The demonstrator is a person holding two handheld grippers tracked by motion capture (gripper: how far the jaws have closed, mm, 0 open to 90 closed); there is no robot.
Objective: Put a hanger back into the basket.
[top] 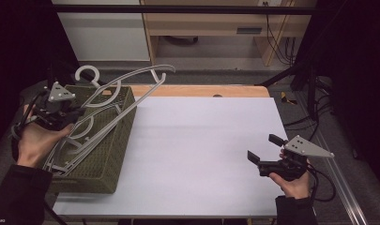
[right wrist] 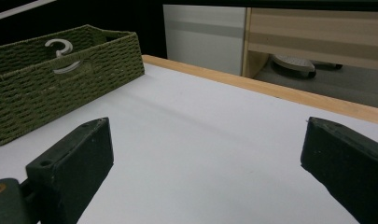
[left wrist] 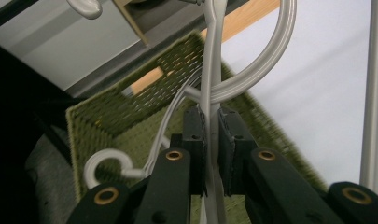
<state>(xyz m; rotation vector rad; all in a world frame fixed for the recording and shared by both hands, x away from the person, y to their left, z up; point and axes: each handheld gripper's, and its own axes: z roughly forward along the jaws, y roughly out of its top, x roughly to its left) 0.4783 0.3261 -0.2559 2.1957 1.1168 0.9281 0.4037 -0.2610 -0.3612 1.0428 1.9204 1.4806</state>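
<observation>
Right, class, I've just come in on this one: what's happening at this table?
A person holds a gripper in each hand at a white table. The left gripper is shut on a pale plastic hanger, holding it tilted above a green woven basket at the table's left edge; its hook end sticks out past the basket. More hangers lie in the basket. The right gripper, jaws wide open and holding nothing, is over the bare right side of the table.

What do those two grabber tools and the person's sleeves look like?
Each gripper, left and right, is black with two blocky jaws, brass-coloured rivets, a grey three-cornered plate on top and a trailing black cable. The person's sleeves are dark.
</observation>
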